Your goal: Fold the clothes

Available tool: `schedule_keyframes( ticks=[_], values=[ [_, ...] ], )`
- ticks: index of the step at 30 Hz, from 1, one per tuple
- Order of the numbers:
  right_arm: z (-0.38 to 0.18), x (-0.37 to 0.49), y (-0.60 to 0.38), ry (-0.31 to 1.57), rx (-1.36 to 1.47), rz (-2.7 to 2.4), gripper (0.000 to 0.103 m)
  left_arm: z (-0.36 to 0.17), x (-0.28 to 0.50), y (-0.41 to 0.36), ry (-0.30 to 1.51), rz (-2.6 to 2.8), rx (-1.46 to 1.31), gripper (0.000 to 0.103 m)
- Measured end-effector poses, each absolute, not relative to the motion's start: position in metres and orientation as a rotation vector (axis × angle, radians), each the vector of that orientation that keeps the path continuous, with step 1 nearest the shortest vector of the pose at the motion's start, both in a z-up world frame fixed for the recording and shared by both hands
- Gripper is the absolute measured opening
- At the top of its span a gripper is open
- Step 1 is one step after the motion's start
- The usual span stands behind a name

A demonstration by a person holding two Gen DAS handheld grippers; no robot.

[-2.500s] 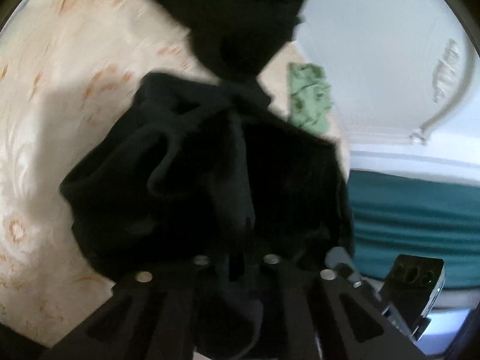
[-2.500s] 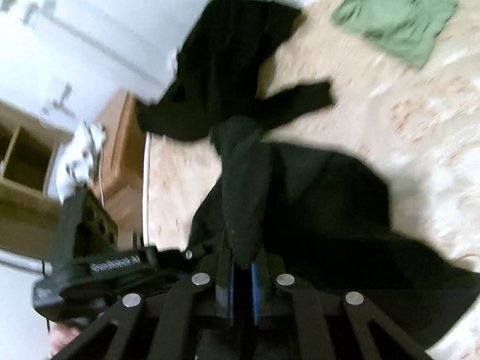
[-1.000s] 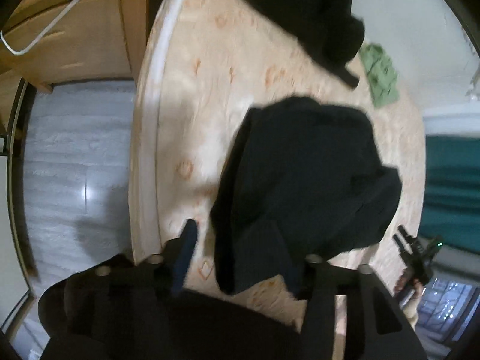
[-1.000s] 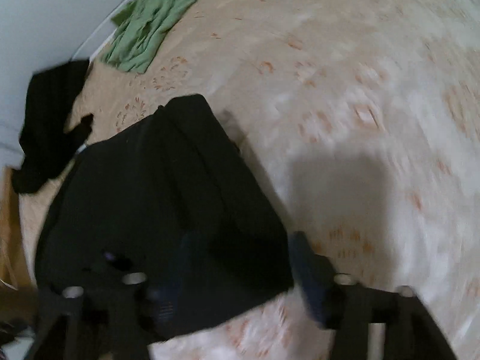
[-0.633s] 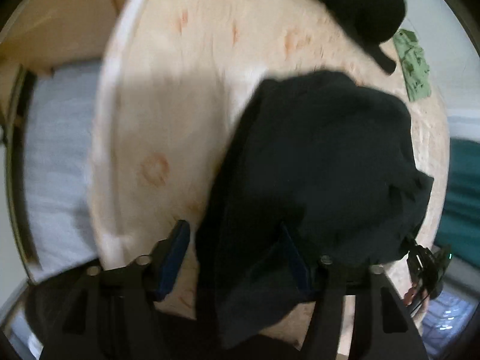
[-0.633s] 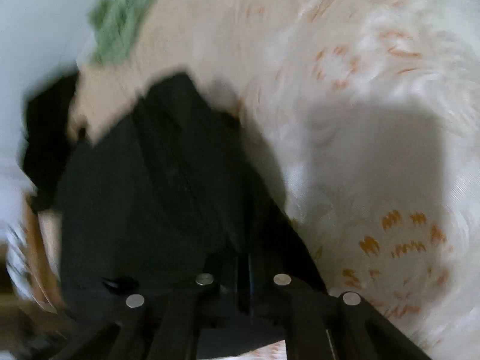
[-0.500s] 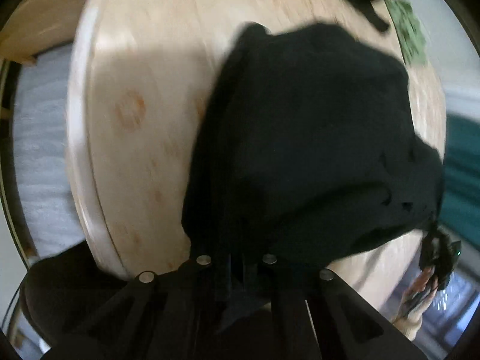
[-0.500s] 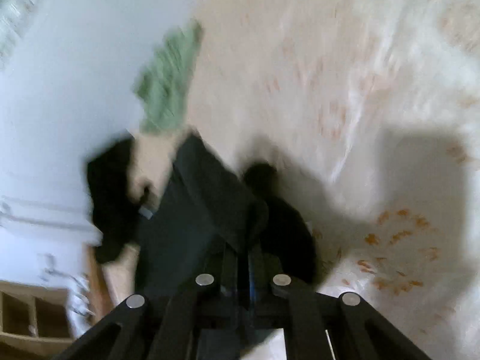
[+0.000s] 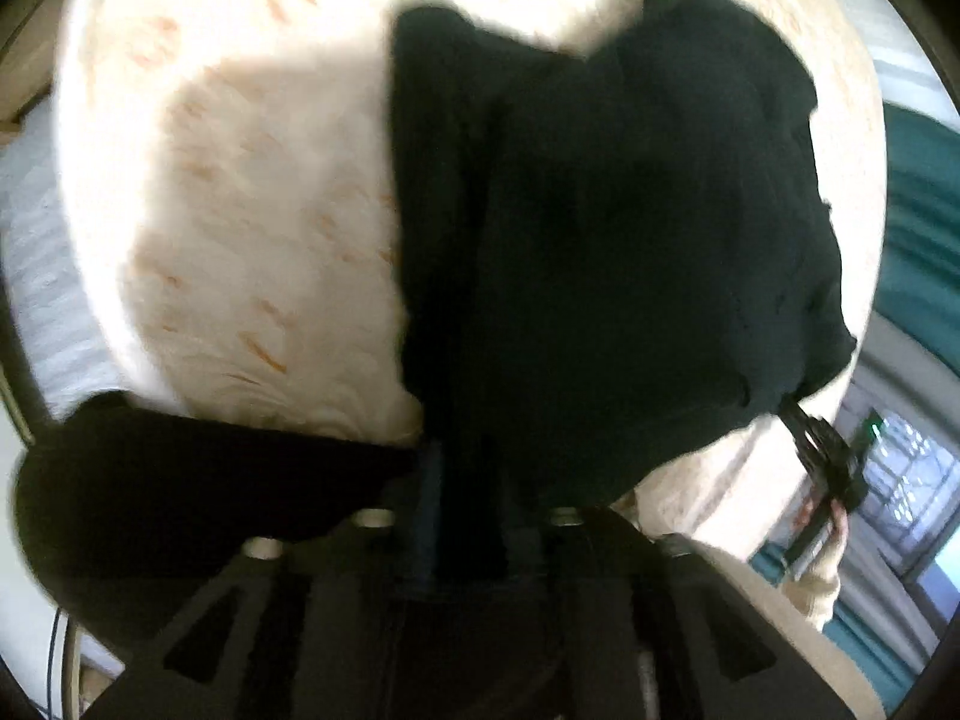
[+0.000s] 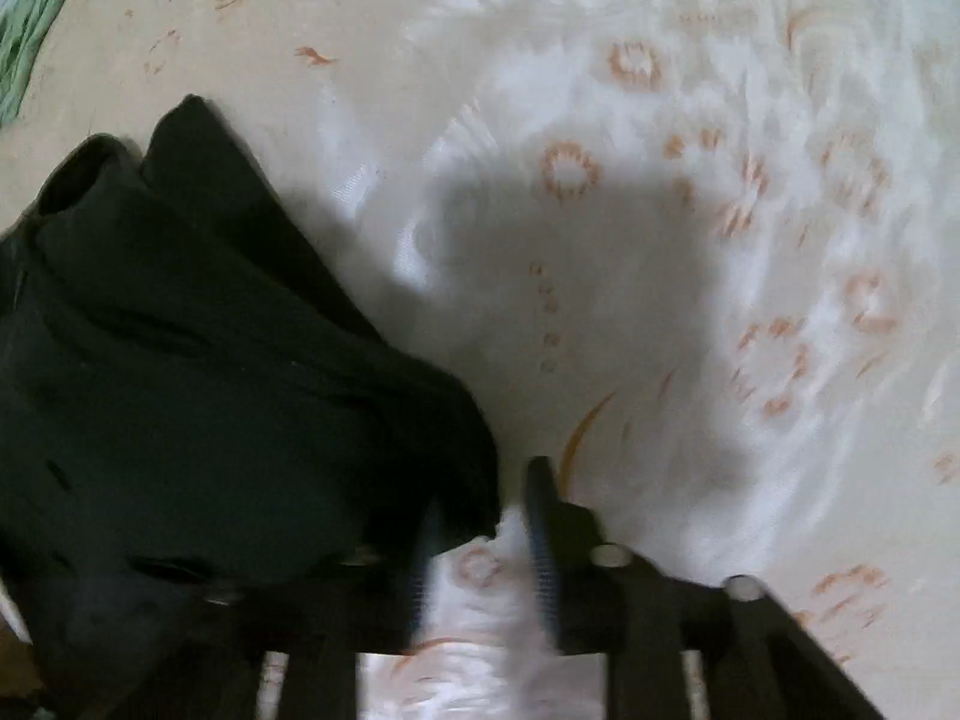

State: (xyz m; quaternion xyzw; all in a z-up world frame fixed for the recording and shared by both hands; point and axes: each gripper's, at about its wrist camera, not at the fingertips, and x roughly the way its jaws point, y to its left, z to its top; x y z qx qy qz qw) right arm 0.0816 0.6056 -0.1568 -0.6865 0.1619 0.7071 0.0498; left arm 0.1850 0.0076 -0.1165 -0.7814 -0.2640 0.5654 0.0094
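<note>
A black garment [image 9: 600, 228] is spread rumpled on the bed [image 9: 252, 192], one edge pinched in the left claw [image 9: 468, 516]; the right claw [image 10: 480, 546] is parted, gripping nothing. Folding is judged barely begun.

place: home bedroom | cues: patterned bedspread [image 10: 660, 240], teal curtains [image 9: 918, 228], window [image 9: 900, 468]

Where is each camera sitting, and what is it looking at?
Left wrist: sits on the left gripper, looking down along its fingers at the black garment on the patterned bed cover; the person's other hand shows far right.
Right wrist: sits on the right gripper, looking down at the bed cover, the garment's corner at the left; the fingers stand apart.
Shared: the black garment, the bed cover and a green cloth.
</note>
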Motion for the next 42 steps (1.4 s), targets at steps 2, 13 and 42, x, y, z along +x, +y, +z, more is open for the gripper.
schedule_keyframes(
  ticks=[2, 13, 42],
  values=[
    [-0.145, 0.060, 0.589, 0.459, -2.082, 2.249, 0.052, -0.095, 0.171, -0.006, -0.825, 1.859, -2.374, 0.056],
    [-0.121, -0.077, 0.471, 0.312, -2.162, 2.665, 0.062, -0.110, 0.034, 0.021, -0.863, 2.267, -2.084, 0.063],
    [-0.062, -0.157, 0.416, 0.650, -1.907, 2.850, 0.006, -0.047, -0.038, -0.005, -1.028, 2.530, -1.633, 0.005]
  ],
)
